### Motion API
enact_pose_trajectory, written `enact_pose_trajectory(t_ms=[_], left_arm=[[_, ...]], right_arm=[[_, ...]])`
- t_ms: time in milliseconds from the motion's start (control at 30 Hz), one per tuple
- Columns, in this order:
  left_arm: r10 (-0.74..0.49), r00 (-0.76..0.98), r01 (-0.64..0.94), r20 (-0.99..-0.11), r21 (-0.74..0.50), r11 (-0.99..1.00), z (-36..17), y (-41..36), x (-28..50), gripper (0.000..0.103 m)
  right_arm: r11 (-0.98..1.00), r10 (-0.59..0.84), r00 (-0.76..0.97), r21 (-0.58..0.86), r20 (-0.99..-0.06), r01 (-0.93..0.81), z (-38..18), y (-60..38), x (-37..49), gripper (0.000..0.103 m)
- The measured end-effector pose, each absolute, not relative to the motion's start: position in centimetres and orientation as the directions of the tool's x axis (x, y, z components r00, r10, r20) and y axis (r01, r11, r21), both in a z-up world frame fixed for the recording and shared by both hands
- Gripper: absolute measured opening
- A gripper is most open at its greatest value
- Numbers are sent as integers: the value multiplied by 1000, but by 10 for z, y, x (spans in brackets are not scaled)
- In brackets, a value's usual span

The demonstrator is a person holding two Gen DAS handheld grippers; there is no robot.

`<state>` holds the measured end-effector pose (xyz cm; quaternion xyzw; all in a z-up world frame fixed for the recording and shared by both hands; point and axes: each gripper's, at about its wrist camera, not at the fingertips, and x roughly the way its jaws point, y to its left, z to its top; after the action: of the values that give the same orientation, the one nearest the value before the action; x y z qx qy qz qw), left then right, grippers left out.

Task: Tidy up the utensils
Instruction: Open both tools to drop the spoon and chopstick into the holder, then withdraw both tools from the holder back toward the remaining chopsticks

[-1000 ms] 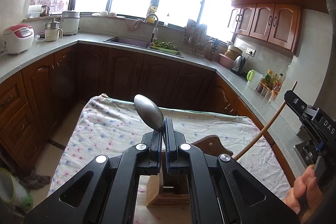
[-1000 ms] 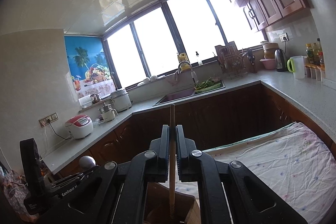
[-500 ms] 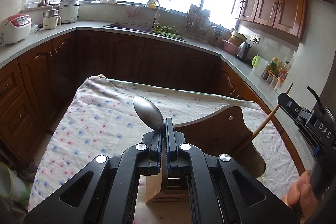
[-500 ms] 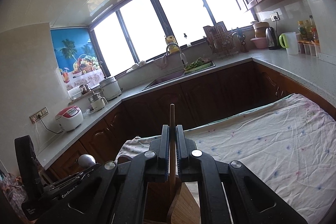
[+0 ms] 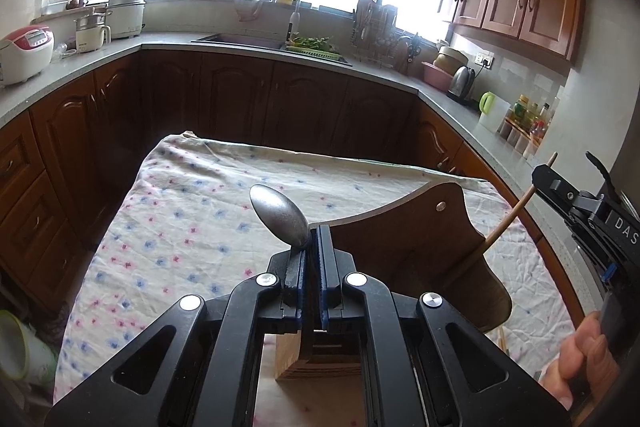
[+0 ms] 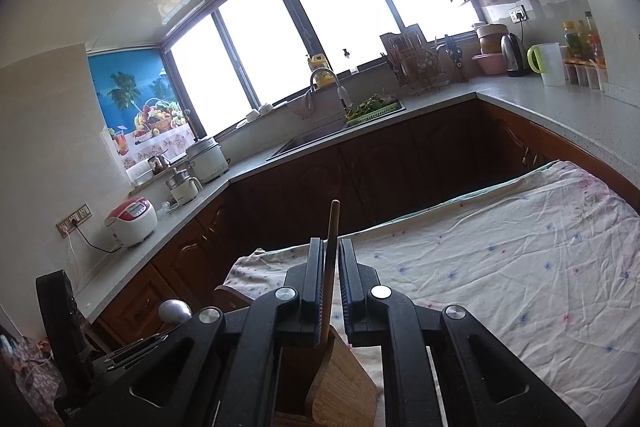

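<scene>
over the wooden holder [image 5: 420, 251], left fingers [image 5: 314, 247] clamp the spoon [image 5: 280, 217]; right fingers [image 6: 330, 267] part, freeing the chopstick [image 6: 331, 259] inside.

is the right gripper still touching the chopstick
Touching on one side only. The right wrist view shows the chopstick against the left finger of the right gripper, with a gap to the other.

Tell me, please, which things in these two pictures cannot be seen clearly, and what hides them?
- Spoon handle: left wrist view, hidden inside the left gripper.
- Chopstick lower end: right wrist view, lost behind the right gripper and the wooden holder.
- Holder's inside: both views, covered by gripper bodies.
- Bottle labels on the counter: too small.
</scene>
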<state>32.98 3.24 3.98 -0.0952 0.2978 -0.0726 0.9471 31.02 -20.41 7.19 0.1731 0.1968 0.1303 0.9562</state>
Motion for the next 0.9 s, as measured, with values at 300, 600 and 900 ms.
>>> enact_pose_trajectory(t_ms=[300,600,900], left_arm=[[-176,832,71,-527,-213,975,48,34,314,51],[-152,820,12,-551,-249,969,41,47,275,86],[-167,803,20,-572,-254,967,34,40,225,88]], right_arm=[[886,367,872,408,-324,-221,78,-206,300,51],[876,384,866,424,-321,-231,82,-224,259,102],[908,341,863,368,-373,-200,69,-246,200,102]])
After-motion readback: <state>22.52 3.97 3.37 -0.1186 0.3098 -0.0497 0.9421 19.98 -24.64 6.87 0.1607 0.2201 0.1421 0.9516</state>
